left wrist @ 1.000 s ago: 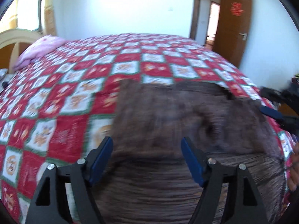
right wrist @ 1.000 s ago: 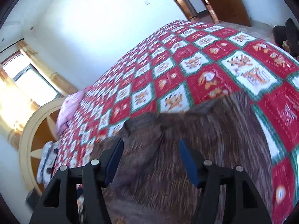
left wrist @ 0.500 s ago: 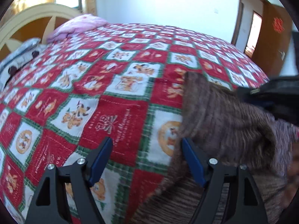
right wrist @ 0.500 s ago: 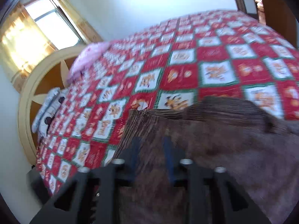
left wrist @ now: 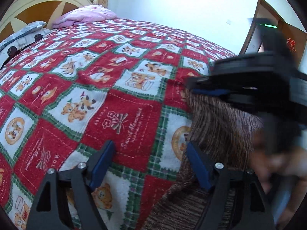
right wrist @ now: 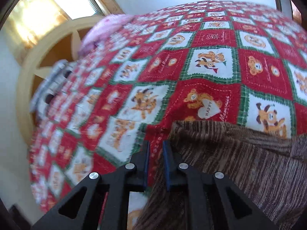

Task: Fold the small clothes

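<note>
A brown striped knit garment (left wrist: 220, 130) lies on the red, white and green patchwork bedspread (left wrist: 119, 103). My left gripper (left wrist: 149, 159) is open and empty, low over the bedspread, with its right finger against the garment's left edge. The garment also shows in the right wrist view (right wrist: 239, 163). My right gripper (right wrist: 155, 151) has its jaws nearly together, with only a narrow gap showing bedspread, at the garment's left corner; the right finger touches the cloth. In the left wrist view the right gripper (left wrist: 209, 92) sits over the garment's far corner.
A pink pillow (left wrist: 86, 16) and a grey patterned pillow (left wrist: 21, 36) lie at the cream and brown headboard (left wrist: 38, 5). A wooden door (left wrist: 291, 40) stands at the far right. A hand (left wrist: 278, 163) shows at the right edge.
My right gripper has closed from wide open to nearly shut and swung left to the garment's left corner. My left gripper has moved left off the garment to its edge.
</note>
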A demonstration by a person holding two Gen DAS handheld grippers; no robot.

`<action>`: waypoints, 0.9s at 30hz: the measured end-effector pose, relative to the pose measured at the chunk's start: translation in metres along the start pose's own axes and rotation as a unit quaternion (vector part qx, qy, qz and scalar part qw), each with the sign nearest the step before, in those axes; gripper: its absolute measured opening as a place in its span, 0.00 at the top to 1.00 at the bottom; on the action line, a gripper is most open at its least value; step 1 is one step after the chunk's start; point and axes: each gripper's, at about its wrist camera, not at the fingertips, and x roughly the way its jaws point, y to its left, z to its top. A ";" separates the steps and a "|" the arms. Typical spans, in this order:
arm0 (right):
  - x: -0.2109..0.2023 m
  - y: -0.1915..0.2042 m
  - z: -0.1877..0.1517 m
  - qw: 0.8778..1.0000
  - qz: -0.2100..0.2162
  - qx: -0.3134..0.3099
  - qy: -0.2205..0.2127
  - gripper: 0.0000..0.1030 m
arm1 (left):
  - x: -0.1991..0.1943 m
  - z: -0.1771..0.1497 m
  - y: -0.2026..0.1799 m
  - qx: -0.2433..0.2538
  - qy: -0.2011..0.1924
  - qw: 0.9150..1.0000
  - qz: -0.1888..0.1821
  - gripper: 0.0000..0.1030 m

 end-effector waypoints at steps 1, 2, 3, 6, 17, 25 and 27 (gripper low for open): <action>-0.012 -0.003 -0.002 1.000 0.006 0.004 -0.010 0.86 | 0.000 0.000 0.000 -0.001 0.000 1.000 -0.001 0.22; -0.029 -0.006 -0.003 1.000 0.009 0.007 -0.027 0.86 | 0.000 0.000 0.000 -0.001 -0.001 1.000 -0.002 0.21; -0.057 -0.011 -0.009 0.998 0.009 0.007 -0.058 0.86 | 0.000 0.000 0.000 -0.001 0.000 1.000 -0.004 0.19; -0.103 -0.019 -0.028 0.996 -0.051 -0.001 -0.076 0.79 | 0.002 0.000 -0.003 0.007 0.004 1.000 0.003 0.17; -0.183 -0.092 -0.143 0.976 -0.215 0.042 -0.010 0.79 | 0.003 -0.001 -0.004 0.012 0.006 1.000 0.001 0.13; -0.239 -0.080 -0.175 0.968 -0.218 0.084 -0.091 0.79 | 0.003 -0.002 -0.008 0.020 0.008 1.000 0.007 0.09; -0.237 -0.070 -0.160 0.968 -0.207 0.075 -0.120 0.79 | 0.004 -0.002 -0.009 0.022 0.009 1.000 0.008 0.08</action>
